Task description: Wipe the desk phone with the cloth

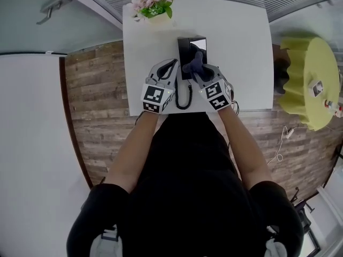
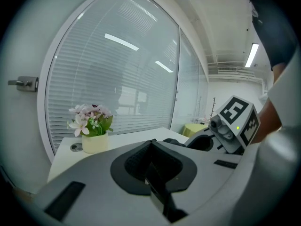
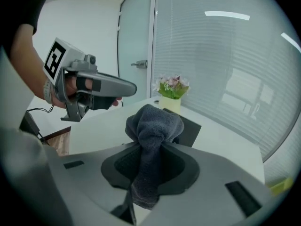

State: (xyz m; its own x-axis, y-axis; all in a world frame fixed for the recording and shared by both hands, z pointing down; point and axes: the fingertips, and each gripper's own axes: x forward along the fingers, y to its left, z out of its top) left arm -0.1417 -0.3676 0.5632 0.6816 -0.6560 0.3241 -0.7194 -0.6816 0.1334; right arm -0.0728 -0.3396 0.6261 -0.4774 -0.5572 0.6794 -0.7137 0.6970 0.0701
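Note:
The black desk phone [image 1: 187, 50] lies on the white table [image 1: 236, 42], its coiled cord [image 1: 186, 97] hanging toward the front edge. My right gripper [image 1: 197, 72] is shut on a dark grey cloth [image 1: 194, 63], which rests bunched over the phone's middle. In the right gripper view the cloth [image 3: 154, 126] bulges out past the right gripper [image 3: 151, 147], with the phone [image 3: 190, 126] partly hidden behind it. My left gripper [image 1: 172, 64] sits just left of the phone, its jaws meeting with nothing between them. The left gripper [image 2: 151, 144] points above the tabletop.
A pot of pink flowers [image 1: 153, 4] stands at the table's far edge, behind the phone. A yellow round side table [image 1: 308, 82] with small items is off to the right. A white cable [image 1: 281, 143] lies on the wooden floor. A glass wall with blinds [image 2: 122, 74] is beyond.

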